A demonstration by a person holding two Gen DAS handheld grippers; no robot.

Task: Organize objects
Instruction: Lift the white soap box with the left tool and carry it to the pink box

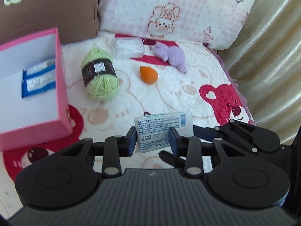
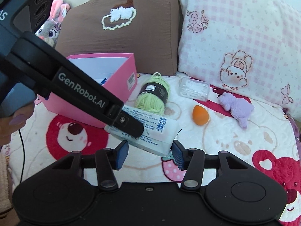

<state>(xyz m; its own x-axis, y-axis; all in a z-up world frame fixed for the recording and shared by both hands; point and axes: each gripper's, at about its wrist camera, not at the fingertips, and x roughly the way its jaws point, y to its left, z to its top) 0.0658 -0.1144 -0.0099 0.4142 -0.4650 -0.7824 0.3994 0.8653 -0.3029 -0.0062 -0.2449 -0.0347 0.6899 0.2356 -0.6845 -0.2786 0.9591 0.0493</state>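
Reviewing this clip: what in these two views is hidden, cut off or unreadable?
- Pink box: in the right wrist view the left tool's arm covers most of its inside; in the left wrist view the picture's left edge cuts it.
- Wipes pack: small print too fine to read in either view.
- Plush rabbit: right wrist view, lower body hidden behind the brown pillow.
- Right tool: whether its pads press the pack is unclear.

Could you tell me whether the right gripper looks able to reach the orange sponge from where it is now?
Probably not yet: the right gripper is closed on the wipes packet; the path to the orange sponge looks clear.
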